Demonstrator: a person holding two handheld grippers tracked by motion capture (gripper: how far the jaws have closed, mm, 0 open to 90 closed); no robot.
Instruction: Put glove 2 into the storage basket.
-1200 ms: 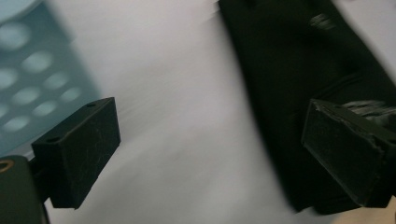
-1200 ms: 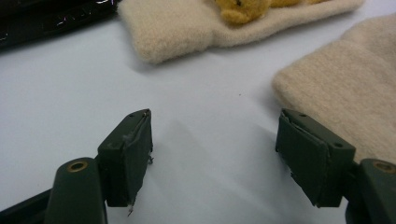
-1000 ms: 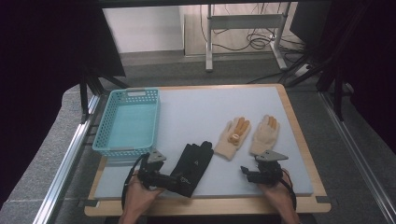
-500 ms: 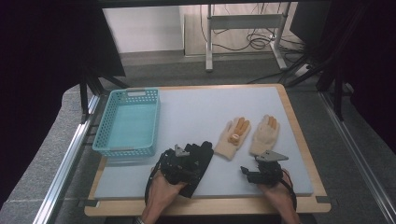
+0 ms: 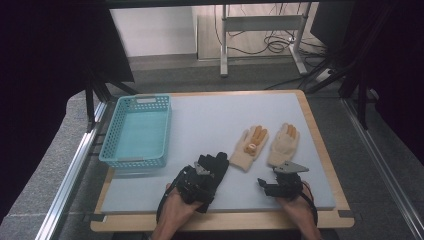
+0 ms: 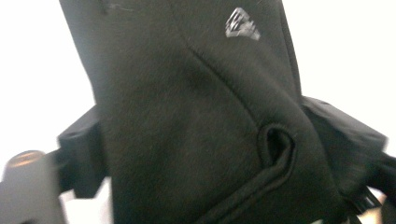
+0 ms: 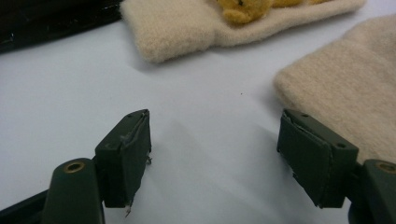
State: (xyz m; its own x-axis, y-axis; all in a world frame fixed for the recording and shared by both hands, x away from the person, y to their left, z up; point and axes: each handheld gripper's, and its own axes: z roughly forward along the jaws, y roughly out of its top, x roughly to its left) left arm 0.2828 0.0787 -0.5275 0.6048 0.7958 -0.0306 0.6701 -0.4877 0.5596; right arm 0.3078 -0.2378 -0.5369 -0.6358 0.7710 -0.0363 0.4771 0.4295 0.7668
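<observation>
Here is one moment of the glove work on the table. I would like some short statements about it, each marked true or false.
1. The blue basket holds a glove. False: nothing lies in it.
2. The left gripper is at the black glove. True.
3. The right gripper is shut on a cream glove. False: its jaws stand open over bare table.
4. Two cream gloves lie side by side. True.
5. The black glove lies right of the cream gloves. False: left of them.

So the table (image 5: 150, 200) has two cream knit gloves (image 5: 249, 148) (image 5: 283, 145) side by side, black gloves (image 5: 210, 172) in one bunch (can't tell how many), one turquoise basket (image 5: 136, 131), plus two handheld grippers (image 5: 192, 186) (image 5: 274, 187).
</observation>
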